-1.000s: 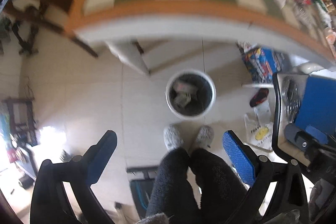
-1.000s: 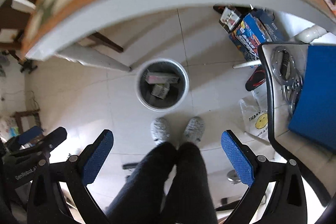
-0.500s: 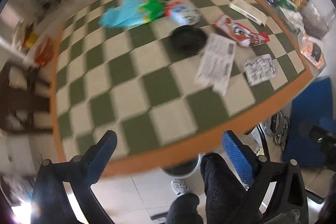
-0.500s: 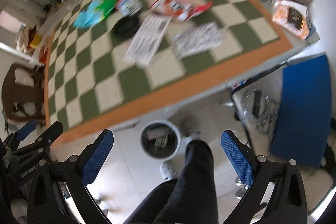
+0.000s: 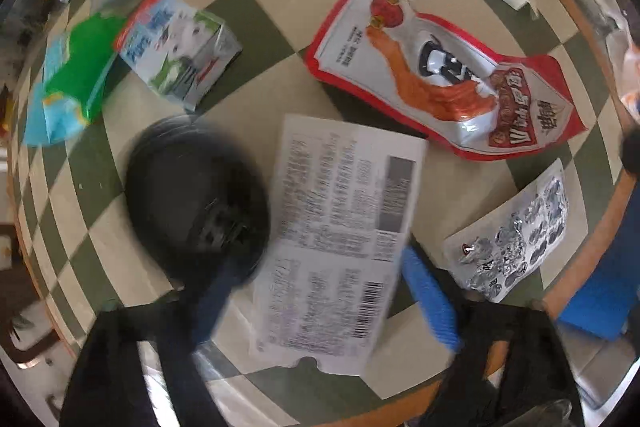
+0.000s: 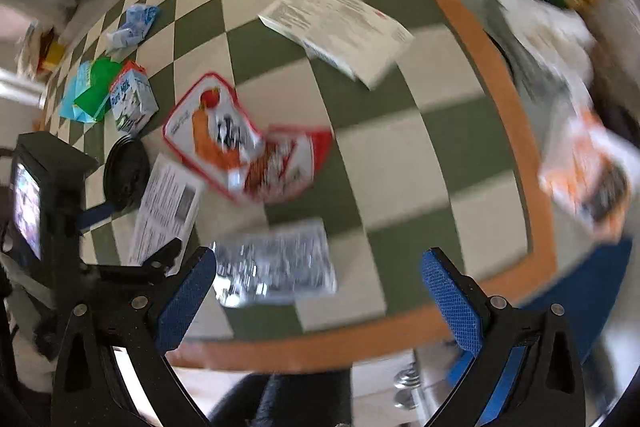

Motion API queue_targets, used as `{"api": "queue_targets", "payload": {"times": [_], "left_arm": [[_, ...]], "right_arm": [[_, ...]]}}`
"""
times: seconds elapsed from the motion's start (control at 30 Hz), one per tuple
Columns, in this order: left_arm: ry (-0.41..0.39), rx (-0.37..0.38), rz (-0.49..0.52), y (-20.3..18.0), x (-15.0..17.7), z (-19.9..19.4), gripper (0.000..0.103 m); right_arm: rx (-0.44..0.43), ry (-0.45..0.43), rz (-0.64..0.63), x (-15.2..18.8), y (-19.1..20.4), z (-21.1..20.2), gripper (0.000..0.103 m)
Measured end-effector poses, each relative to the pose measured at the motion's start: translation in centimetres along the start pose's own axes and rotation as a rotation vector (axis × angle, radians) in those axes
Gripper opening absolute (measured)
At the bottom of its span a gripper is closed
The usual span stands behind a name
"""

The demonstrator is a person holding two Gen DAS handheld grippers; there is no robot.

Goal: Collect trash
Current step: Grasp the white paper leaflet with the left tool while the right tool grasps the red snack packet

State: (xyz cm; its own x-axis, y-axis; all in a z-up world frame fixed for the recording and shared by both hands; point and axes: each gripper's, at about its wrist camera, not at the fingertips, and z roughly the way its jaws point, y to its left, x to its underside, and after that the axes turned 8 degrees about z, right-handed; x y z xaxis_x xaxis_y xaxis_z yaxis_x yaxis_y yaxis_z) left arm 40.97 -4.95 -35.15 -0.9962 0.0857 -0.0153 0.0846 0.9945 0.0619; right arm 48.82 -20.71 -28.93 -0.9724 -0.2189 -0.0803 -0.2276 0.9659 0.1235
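Checkered table (image 5: 260,7): printed sheet (image 5: 340,235) between closing left gripper (image 5: 328,299) fingers, ungripped; right gripper (image 6: 320,303) spread.

Left gripper (image 5: 320,301): points straight down, blue pads apart; jaws have just been closing, a printed sheet lying between them, not visibly pinched.
Right gripper (image 6: 320,301): points straight down near the table's orange edge, jaws spread wide, nothing between them.
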Motion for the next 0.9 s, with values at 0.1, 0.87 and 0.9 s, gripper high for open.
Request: {"api": "queue_targets", "payload": {"times": [0.1,0.87,0.9], "left_arm": [[-0.001,-0.007,-0.114,1.5,2.1,-0.2,0.071],[-0.012,-0.003,-0.521,7.8,6.1,-0.4,0.069],[-0.020,-0.003,-0.522,7.8,7.0,-0.8,0.069]], "right_arm": [[0.013,0.020,-0.116,-2.1,2.0,1.0,0.103],[0.054,0.049,-0.260,-5.9,11.0,8.1,0.048],[0.049,0.047,-0.253,-6.0,10.8,8.0,0.048]]}}
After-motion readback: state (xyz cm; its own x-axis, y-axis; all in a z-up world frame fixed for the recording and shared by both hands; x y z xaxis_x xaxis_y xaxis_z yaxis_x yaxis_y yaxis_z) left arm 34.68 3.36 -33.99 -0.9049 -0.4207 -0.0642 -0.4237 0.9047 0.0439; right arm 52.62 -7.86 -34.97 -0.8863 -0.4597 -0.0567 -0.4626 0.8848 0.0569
